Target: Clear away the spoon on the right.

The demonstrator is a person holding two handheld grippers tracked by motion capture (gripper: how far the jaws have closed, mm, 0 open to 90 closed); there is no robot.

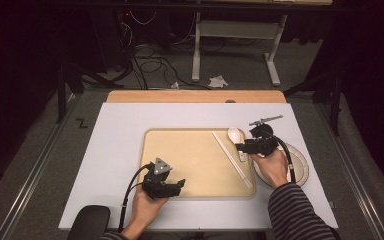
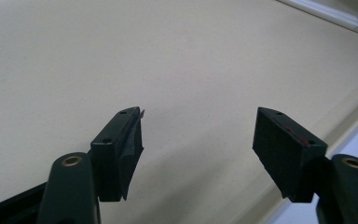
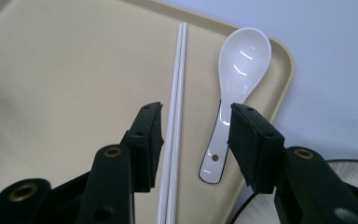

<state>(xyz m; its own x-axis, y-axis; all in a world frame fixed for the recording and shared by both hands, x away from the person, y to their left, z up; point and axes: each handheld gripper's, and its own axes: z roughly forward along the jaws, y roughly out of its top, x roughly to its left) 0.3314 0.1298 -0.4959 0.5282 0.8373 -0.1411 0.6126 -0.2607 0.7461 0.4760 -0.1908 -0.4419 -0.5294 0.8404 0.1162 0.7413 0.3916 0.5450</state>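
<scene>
Two grippers, both w/ jaws wide, nothing held | right gripper hovers over white ceramic spoon + white chopsticks at tray's 2 o'clock | left gripper idle ~7 | tan plastic tray | imo center on spoon handle, drop straight, squeeze slow.

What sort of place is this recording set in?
Probably a lab or recording workspace: a white table on a carpeted floor, loose cables by equipment behind it, and a tray with chopsticks and spoon staged.
</scene>
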